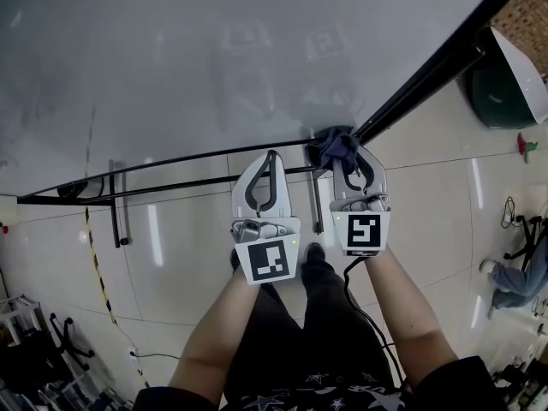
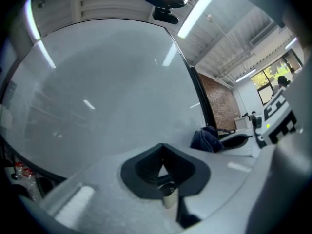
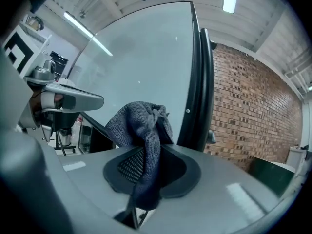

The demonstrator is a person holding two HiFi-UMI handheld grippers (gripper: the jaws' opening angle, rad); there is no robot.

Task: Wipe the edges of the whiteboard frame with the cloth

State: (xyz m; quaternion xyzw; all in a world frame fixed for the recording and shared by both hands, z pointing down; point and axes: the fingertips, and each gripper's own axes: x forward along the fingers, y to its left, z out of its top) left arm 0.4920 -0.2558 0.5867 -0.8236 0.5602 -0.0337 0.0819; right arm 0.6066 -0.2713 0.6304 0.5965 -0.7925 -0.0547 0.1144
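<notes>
The whiteboard fills the upper head view, edged by a black frame. A dark grey cloth is bunched against the board's lower right corner, and my right gripper is shut on it. In the right gripper view the cloth hangs out between the jaws, just left of the frame's vertical bar. My left gripper is shut on nothing, close beside the right one, with its tips at the bottom frame bar. The left gripper view shows the board ahead and the cloth at right.
A green bin with a white lid stands right of the board. Black stand rails run under the board at left. Yellow-black tape crosses the tiled floor. A brick wall lies behind the frame. Another person sits far right.
</notes>
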